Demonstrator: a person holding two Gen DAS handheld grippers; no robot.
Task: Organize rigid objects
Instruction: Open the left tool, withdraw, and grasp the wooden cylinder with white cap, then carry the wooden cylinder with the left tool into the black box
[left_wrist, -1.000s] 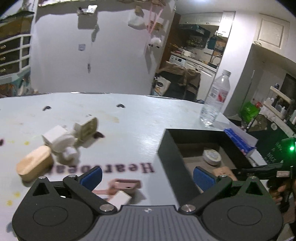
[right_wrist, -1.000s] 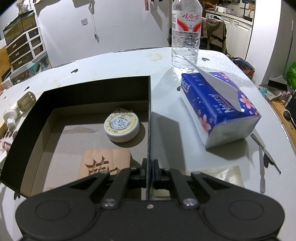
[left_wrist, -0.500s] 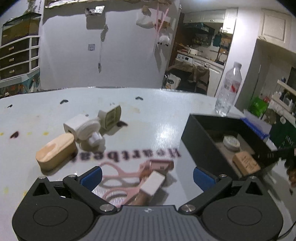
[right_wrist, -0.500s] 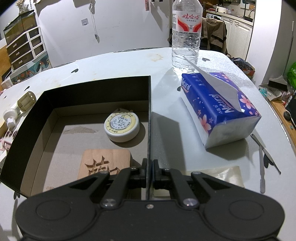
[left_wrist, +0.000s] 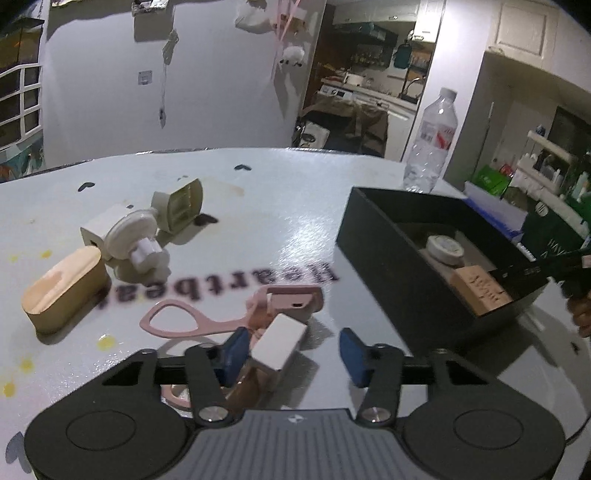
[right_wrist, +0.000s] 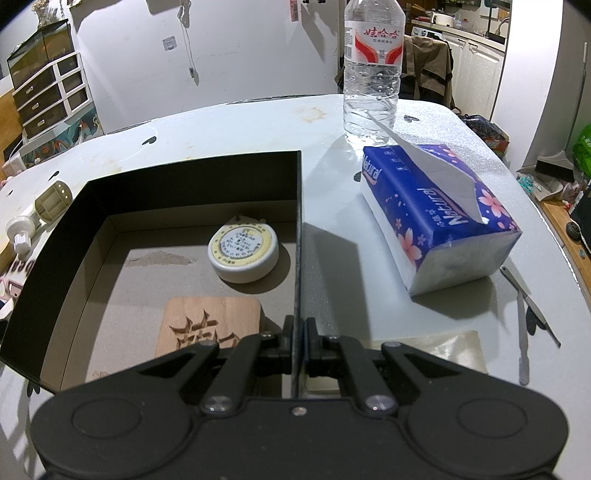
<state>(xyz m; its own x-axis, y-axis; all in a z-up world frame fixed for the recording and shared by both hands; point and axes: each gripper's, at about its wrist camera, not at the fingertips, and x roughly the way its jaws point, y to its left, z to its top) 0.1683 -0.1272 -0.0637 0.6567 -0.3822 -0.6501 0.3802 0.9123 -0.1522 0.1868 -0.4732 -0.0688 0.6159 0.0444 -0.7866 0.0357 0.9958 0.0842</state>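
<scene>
On the tabletop (left_wrist: 295, 206), the left gripper (left_wrist: 291, 350) has its fingers closing around a white block (left_wrist: 279, 345), not yet pinching. Right of it, the black box (right_wrist: 192, 177) holds a round tin (right_wrist: 243, 252) and a carved wooden tile (right_wrist: 210, 325). The right gripper (right_wrist: 298, 347) pinches the box's right wall.

The left gripper (left_wrist: 291, 349) is closing its blue pads (left_wrist: 233, 350) around a white block (left_wrist: 279, 341), which is lying against the pink eyelash curler (left_wrist: 221, 321). Left of the curler a wooden oval piece (left_wrist: 62, 288) is resting on the white table (left_wrist: 277, 206); to the curler's right the black box (left_wrist: 417, 273) is sitting with a round tin (left_wrist: 445, 249) inside.
</scene>
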